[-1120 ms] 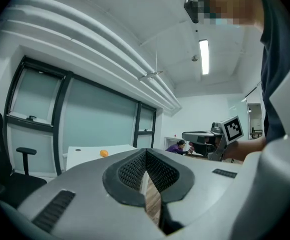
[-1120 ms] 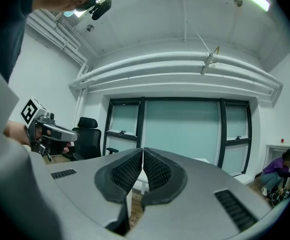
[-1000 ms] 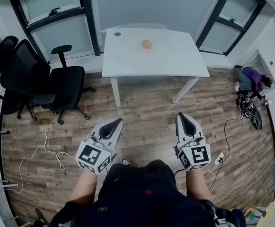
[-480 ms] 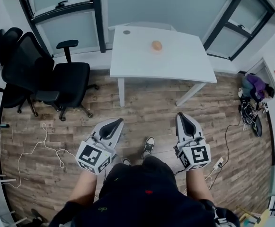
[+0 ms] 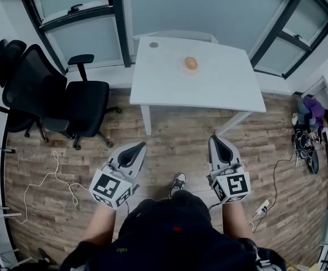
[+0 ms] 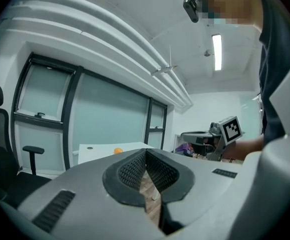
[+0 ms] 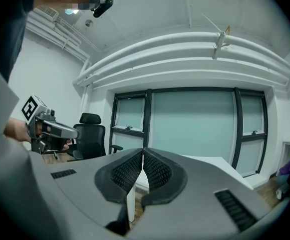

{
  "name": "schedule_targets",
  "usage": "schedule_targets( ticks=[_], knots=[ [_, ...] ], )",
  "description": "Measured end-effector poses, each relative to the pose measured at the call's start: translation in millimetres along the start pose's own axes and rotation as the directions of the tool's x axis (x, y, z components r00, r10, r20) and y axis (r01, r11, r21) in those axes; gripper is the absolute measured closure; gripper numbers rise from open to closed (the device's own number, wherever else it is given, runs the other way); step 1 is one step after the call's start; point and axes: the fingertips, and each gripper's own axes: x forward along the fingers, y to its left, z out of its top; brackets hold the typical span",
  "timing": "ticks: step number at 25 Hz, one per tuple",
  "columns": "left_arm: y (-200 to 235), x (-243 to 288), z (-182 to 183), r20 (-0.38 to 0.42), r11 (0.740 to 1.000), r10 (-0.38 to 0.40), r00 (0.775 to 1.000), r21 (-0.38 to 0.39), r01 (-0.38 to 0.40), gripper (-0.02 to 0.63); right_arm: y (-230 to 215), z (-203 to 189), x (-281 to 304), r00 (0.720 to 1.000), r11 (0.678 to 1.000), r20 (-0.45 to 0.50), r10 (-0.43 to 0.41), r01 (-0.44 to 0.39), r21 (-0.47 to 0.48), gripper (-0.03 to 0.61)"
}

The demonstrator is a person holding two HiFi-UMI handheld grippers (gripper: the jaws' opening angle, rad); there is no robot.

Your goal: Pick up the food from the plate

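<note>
- The person is standing on the wooden floor (image 5: 175, 134), well apart from the white table (image 5: 209, 92), with one shoe (image 5: 178, 180) showing ahead of the body. I judge the approach is not finished and the pick-up has not begun.
- The food (image 5: 191, 63), a small round orange thing, is lying on the far half of the tabletop, near the middle. From here I cannot make out a plate under it against the white surface.
- The left gripper (image 5: 132, 151) is being carried low in front of the body. Its ribbed pads are pressing together at the tips with nothing between them, and only floorboards are showing through the gap behind.
- The right gripper (image 5: 220, 148) is riding beside it, pointing at the table. Its jaws are likewise pinched together and empty.
- Both tools are probably being kept closed and level because there is nothing to grasp at this range. Either one will need to spread its jaws before reaching over the near edge.
- The two black office chairs (image 5: 68, 100) are standing left of the table and a white cable (image 5: 51, 179) is trailing over the boards on that side. The straight line ahead looks the easier way in.
- Another person (image 5: 313, 112) is crouching by the far right wall, well clear of the table.
</note>
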Motion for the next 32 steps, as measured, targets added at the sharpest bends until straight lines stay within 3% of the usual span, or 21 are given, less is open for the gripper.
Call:
schedule_targets(
  ticks=[8,15,23,29,32],
  knots=[
    [5.7,118.8,27.2,-0.018,0.999,0.006,1.0,0.033,-0.005,0.594,-114.3,-9.8,48.5,1.0,0.999,0.0,-0.015,0.015,0.044,0.554],
    [1.1,197.8,36.5,-0.041,0.998,0.052,0.998,0.03,-0.051,0.594,-195.8,-40.8,77.4,0.999,0.995,-0.03,0.01,-0.007,0.1,0.554],
    [11.0,257.5,33.8,-0.077,0.997,0.075,0.994,0.019,-0.074,0.594,-241.3,-61.9,110.3,0.998,0.989,-0.025,0.053,-0.049,0.143,0.554],
    [44.4,287.6,33.6,-0.06,1.0,0.023,0.998,0.004,-0.023,0.594,-245.1,-65.3,147.6,0.998,0.992,-0.047,0.033,-0.027,0.12,0.554],
    [61.1,312.1,36.1,-0.043,0.999,-0.039,0.998,0.012,0.039,0.594,-257.3,-65.1,164.5,0.997,0.994,-0.071,-0.003,0.011,0.109,0.554]
  ],
)
